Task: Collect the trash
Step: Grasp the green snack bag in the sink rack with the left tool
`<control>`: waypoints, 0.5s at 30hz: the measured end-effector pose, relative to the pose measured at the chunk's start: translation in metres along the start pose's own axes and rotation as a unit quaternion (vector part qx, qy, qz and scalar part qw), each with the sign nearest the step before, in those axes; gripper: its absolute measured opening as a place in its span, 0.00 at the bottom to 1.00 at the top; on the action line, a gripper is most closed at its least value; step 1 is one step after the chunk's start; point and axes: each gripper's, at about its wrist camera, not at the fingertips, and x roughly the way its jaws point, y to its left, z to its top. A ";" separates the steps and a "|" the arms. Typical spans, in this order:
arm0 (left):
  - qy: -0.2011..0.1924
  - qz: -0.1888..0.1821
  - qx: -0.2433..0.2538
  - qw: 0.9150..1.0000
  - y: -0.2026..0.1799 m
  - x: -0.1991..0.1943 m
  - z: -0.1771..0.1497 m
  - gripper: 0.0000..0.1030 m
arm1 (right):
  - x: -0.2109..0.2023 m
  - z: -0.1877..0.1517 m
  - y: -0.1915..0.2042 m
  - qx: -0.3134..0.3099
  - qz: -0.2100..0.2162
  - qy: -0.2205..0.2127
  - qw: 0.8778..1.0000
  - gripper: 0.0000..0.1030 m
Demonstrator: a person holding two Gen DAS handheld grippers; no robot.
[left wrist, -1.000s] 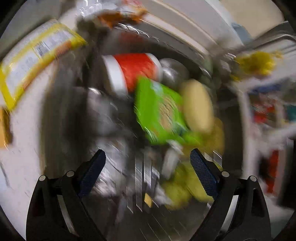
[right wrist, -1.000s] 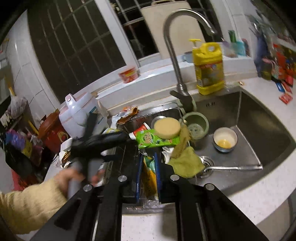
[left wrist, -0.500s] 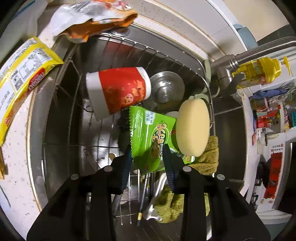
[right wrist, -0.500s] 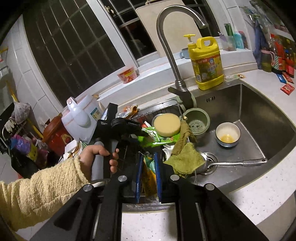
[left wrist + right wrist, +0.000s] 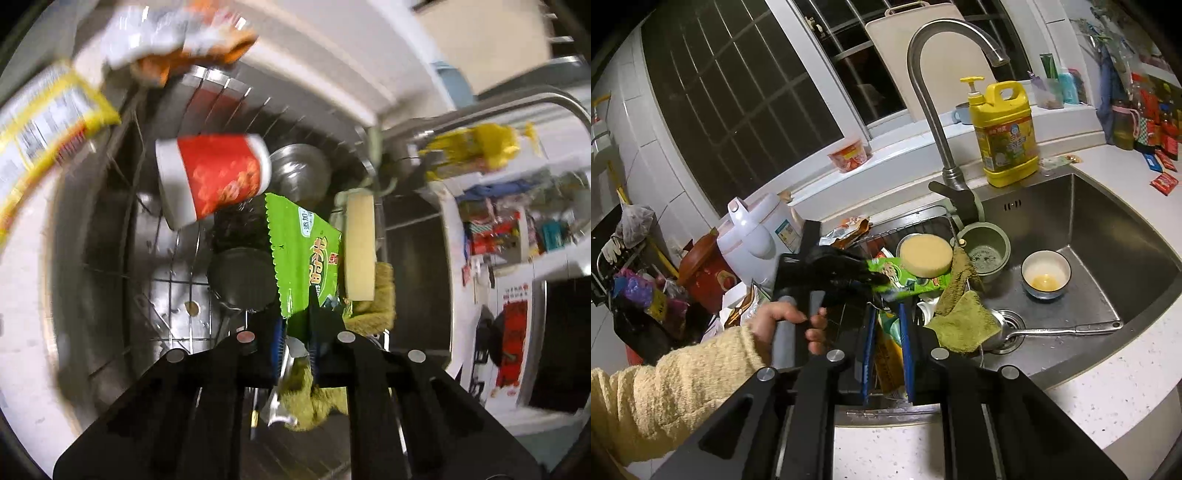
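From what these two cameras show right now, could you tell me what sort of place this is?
Most likely a home kitchen, at the sink: a stainless sink under a gooseneck faucet, a yellow dish soap bottle on its rim, and a sponge among dishes and wrappers.

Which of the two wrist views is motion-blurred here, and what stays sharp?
Left wrist: edges smeared, yellow packet and faucet blurred; green wrapper in the left gripper reads sharp. Right wrist: crisp throughout, soap bottle label legible, fisheye bending the window bars.

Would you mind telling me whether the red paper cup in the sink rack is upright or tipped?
Tipped: the red paper cup lies on its side in the wire rack.
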 end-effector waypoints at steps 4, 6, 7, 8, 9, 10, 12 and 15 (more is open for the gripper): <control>-0.015 -0.024 0.024 0.999 -0.002 -0.050 -0.010 0.10 | 0.006 0.002 0.013 -0.007 0.014 -0.001 1.000 0.13; -0.029 -0.027 0.050 0.998 0.000 -0.083 -0.020 0.10 | 0.008 0.004 0.024 -0.014 0.023 -0.004 1.000 0.13; -0.035 -0.030 0.057 0.997 0.003 -0.096 -0.024 0.10 | 0.010 0.004 0.029 -0.017 0.027 -0.003 0.999 0.13; -0.041 -0.031 0.068 0.996 0.008 -0.115 -0.033 0.10 | 0.012 0.004 0.035 -0.020 0.034 -0.004 0.999 0.13; -0.048 -0.024 0.079 0.995 0.015 -0.135 -0.042 0.10 | 0.012 0.004 0.042 -0.024 0.039 -0.004 0.999 0.13; -0.053 -0.023 0.085 0.995 0.023 -0.150 -0.051 0.10 | 0.013 0.004 0.050 -0.029 0.045 -0.004 0.999 0.13; -0.060 -0.034 0.097 0.993 0.047 -0.192 -0.078 0.10 | 0.013 0.001 0.072 -0.044 0.062 0.002 0.997 0.13; -0.061 -0.012 0.117 0.991 0.083 -0.249 -0.125 0.10 | 0.012 -0.009 0.113 -0.077 0.096 0.022 0.992 0.13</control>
